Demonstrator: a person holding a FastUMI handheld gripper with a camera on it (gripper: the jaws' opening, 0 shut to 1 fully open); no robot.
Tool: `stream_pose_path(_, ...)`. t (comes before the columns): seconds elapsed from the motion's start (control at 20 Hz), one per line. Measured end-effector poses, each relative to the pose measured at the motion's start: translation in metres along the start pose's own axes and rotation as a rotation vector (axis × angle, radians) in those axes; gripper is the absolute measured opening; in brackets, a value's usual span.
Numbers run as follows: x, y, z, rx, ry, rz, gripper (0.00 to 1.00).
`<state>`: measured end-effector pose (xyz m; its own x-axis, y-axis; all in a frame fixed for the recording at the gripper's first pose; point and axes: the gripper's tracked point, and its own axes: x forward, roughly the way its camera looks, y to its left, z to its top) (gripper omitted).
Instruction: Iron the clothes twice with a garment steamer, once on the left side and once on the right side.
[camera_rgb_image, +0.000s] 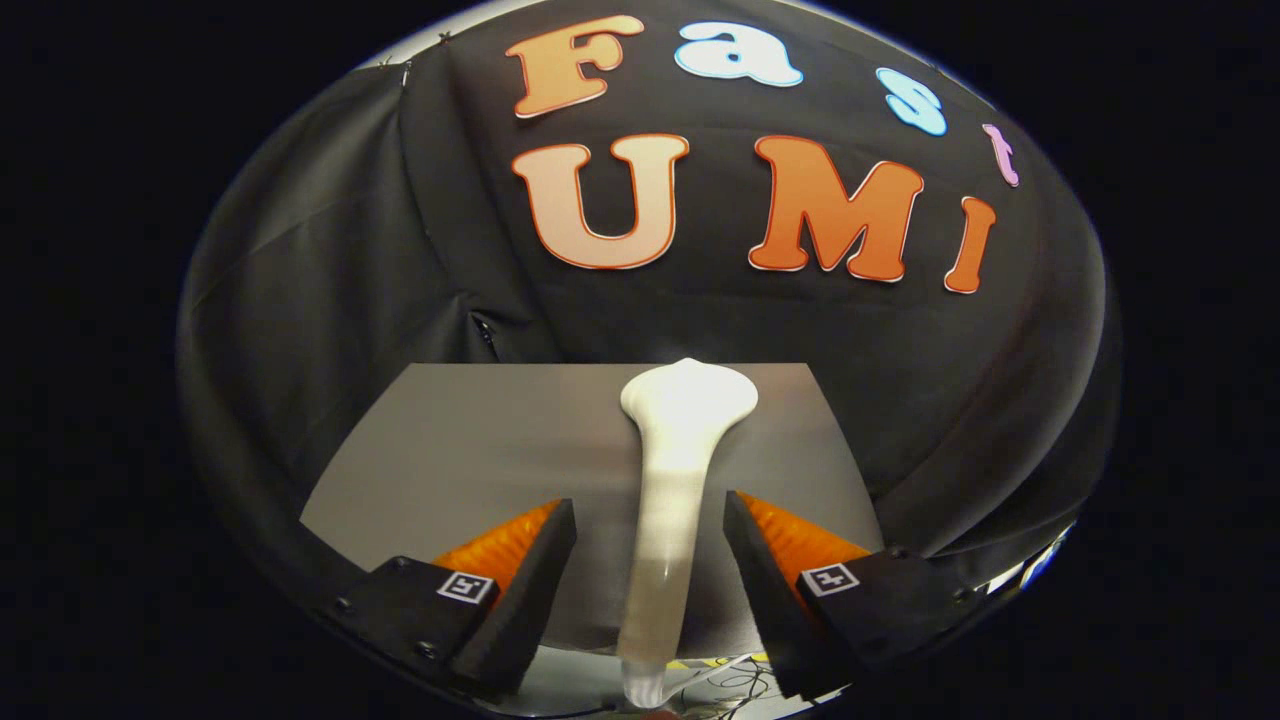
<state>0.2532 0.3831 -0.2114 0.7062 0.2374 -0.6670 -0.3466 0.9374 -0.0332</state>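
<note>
The gripper (650, 530) had its jaws apart, with the white garment steamer (672, 480) standing upright in the gap between them. Neither finger touched the steamer's handle; a clear strip showed on each side of it. The steamer's wide head rose beyond the fingertips, while its lower handle ran down between the finger bases, where it looked more translucent, though the glare there made this hard to judge. Behind the steamer lay a flat grey cloth surface (500, 440), probably the garment, reaching as far as the steamer's head. Each finger base, either side of the steamer, carried a small square black-and-white marker (468, 587), not readable writing. A tangle of thin cables (735, 680) lay below the steamer's foot.
</note>
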Motion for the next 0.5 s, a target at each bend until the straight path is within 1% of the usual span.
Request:
stream_pose_path(0.1,0.014,-0.004,-0.006,-0.005,0.041,-0.018,0.79)
stream_pose_path(0.25,0.029,-0.005,-0.012,0.015,0.081,-0.017,0.72)
stream_pose_path(0.3,0.031,-0.004,-0.014,0.018,0.095,-0.014,0.68)
stream_pose_path(0.45,0.037,-0.004,-0.016,0.008,0.117,-0.018,0.64)
stream_pose_path(0.5,0.037,-0.008,-0.017,0.004,0.122,-0.031,0.63)
